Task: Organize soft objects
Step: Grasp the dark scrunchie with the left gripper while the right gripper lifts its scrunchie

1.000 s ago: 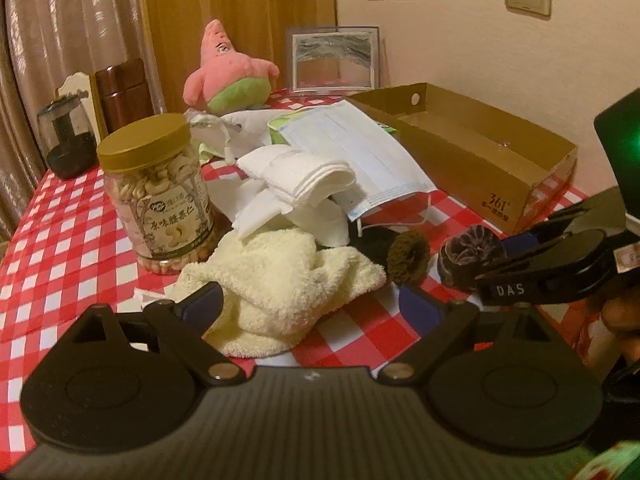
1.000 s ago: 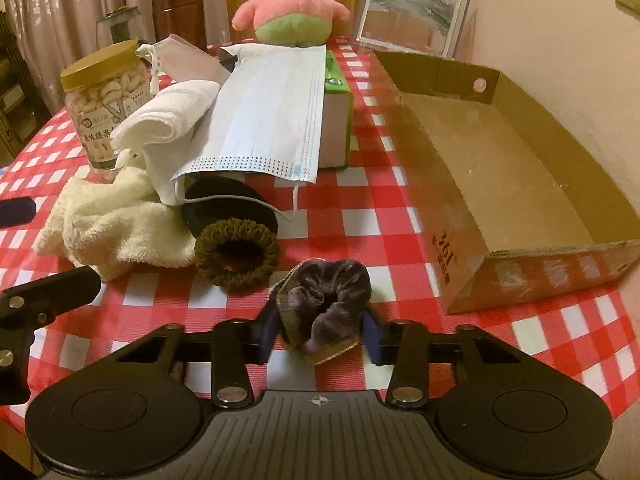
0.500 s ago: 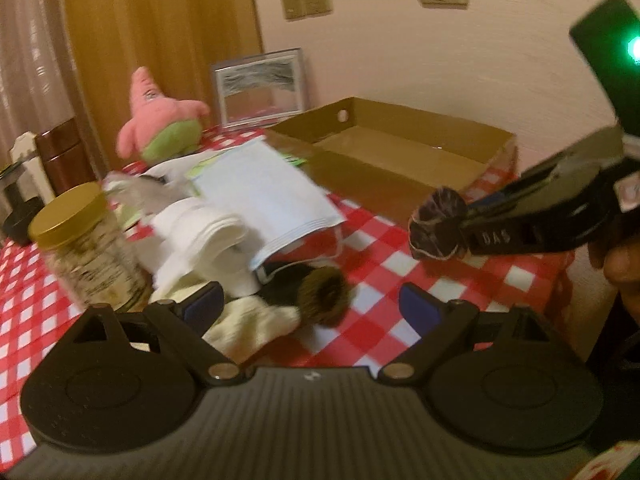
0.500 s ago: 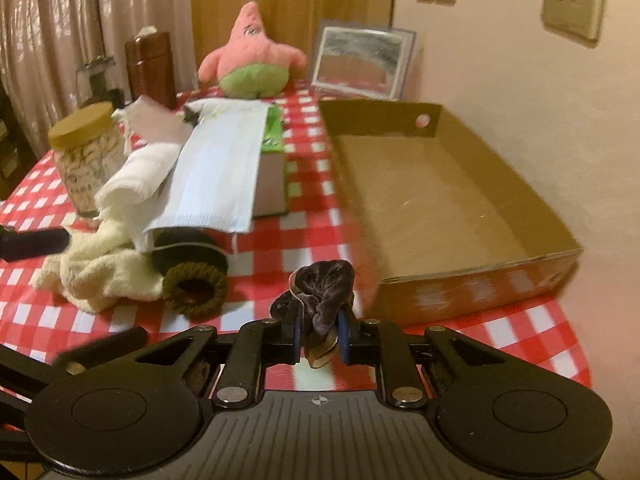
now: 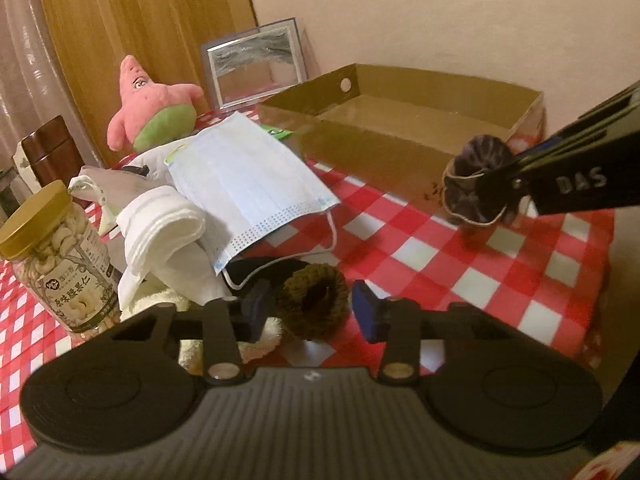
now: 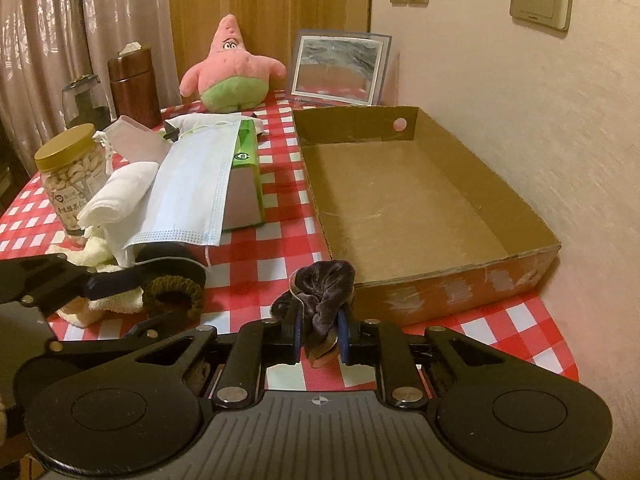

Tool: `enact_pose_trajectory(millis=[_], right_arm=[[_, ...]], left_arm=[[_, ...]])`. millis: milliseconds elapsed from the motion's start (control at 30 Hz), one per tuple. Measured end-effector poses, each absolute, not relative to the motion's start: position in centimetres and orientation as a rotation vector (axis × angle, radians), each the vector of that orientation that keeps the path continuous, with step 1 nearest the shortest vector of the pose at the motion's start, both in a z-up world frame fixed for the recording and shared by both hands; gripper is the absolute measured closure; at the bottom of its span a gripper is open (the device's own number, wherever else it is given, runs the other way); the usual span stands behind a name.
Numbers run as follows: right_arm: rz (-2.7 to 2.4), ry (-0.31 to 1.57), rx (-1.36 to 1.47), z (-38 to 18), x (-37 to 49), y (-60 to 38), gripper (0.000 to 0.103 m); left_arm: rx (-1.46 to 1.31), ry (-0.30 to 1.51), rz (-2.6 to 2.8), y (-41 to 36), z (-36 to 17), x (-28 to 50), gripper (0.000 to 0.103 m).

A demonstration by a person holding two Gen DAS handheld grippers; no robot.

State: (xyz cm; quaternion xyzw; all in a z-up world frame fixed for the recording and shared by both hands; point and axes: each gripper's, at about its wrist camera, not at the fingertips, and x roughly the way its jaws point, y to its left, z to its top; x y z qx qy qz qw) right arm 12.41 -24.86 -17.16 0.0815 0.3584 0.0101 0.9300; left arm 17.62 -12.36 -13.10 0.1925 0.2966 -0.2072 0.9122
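The dark velvet scrunchie (image 6: 320,296) is now lifted off the checked tablecloth (image 6: 280,256), clamped by the right gripper (image 6: 320,338) just before the empty cardboard box (image 6: 532,216) (its likely destination). The left gripper (image 5: 312,308), fingers apart, has closed in around the brown scrunchie (image 5: 314,300).

dim warm indoor light, soft shadows, fisheye bending, dark corners, slight blur

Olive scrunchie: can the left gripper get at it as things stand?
Probably yes. The left gripper is open, its fingers on either side of the olive scrunchie, nothing on top. The mask loop and cream towel lie close and might get pinched too.
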Motion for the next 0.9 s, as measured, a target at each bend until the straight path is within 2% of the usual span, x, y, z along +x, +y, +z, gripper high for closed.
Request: enact_pose_trajectory(millis=[133,200,233,600,900], right_arm=[[0.022,0.736,0.17,-17.3,12.5,-24.8,0.086],[0.023,0.736,0.169,-17.3,12.6,-24.9,0.086],[0.024,0.736,0.17,-17.3,12.6,-24.9,0.086],[0.028,0.714,0.171,-16.7,12.1,-24.6,0.086],[-0.041,0.612,0.195,-13.4,12.5,-28.1,0.086]], left_arm=[[0.405,0.616,-0.397,-12.3,-13.6,17.9,0.074],[0.399,0.621,-0.393,-12.1,-13.6,18.0,0.087],[0.4,0.621,-0.383,-12.0,-13.6,18.0,0.09],[0.33,0.606,-0.386,-11.9,-10.7,17.1,0.092],[0.206,0.546,-0.438,-15.6,-6.4,19.3,0.092]])
